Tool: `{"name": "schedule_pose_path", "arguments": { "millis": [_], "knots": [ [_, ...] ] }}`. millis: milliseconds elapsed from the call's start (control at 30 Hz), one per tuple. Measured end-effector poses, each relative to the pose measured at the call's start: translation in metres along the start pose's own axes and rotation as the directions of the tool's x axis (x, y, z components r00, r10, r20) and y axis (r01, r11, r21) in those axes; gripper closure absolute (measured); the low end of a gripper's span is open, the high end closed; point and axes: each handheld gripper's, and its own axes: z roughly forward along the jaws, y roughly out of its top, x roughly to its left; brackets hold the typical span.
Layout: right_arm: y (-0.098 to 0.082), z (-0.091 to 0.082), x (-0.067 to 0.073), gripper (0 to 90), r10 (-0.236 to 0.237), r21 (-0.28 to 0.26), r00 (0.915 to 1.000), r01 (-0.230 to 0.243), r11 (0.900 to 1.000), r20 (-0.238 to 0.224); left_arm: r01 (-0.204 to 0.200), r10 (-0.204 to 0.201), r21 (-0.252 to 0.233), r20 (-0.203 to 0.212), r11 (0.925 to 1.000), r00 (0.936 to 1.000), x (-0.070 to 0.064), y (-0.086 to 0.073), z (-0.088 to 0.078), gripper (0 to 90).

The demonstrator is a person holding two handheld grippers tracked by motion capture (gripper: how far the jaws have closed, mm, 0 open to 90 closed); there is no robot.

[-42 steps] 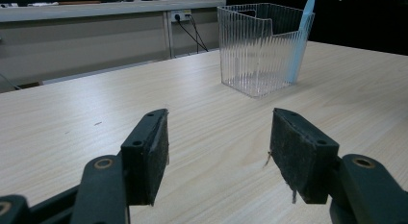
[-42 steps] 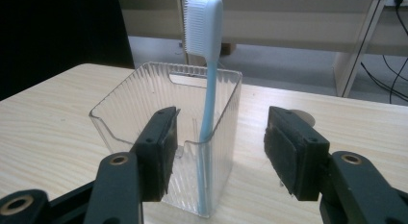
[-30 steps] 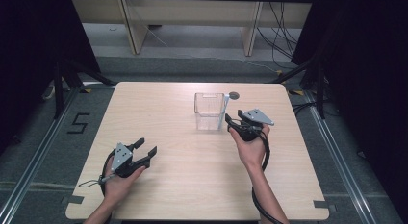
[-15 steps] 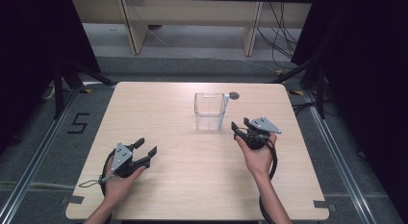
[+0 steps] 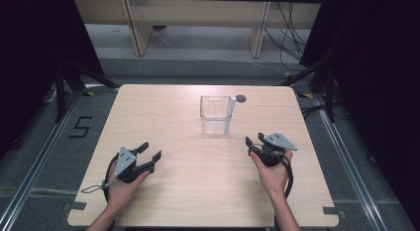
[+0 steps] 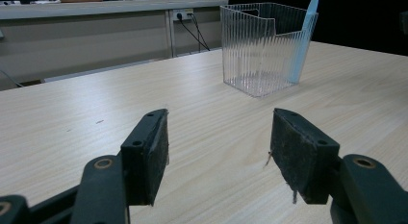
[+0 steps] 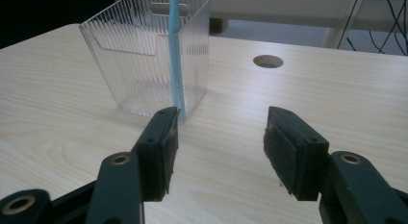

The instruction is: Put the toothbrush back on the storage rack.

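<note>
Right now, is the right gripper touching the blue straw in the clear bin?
Apart. In the high view the right gripper sits nearer the person than the blue straw, with bare table between them; its jaws stand open, holding nothing.

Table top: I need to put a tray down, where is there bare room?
Bare wood between the left gripper and right gripper, and the far-left stretch beside the clear bin. Tightest spot: the bin, its blue stick and the table hole.
</note>
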Motion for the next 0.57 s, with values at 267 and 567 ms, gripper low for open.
{"name": "schedule_pose_path", "arguments": {
  "millis": [267, 567],
  "knots": [
    [-0.01, -0.001, -0.003, 46.1, -0.002, 0.002, 1.0, 0.002, 1.0, -0.001, 0.002, -0.002, 0.0, 0.0, 1.0, 1.0, 0.0, 0.0, 0.0, 38.2],
    [-0.015, 0.0, -0.004, 46.9, 0.003, 0.024, 0.9999, -0.003, 1.0, -0.011, 0.003, -0.003, 0.003, 0.004, 1.0, 1.0, 0.0, 0.0, 0.001, 38.0]
  ]
}}
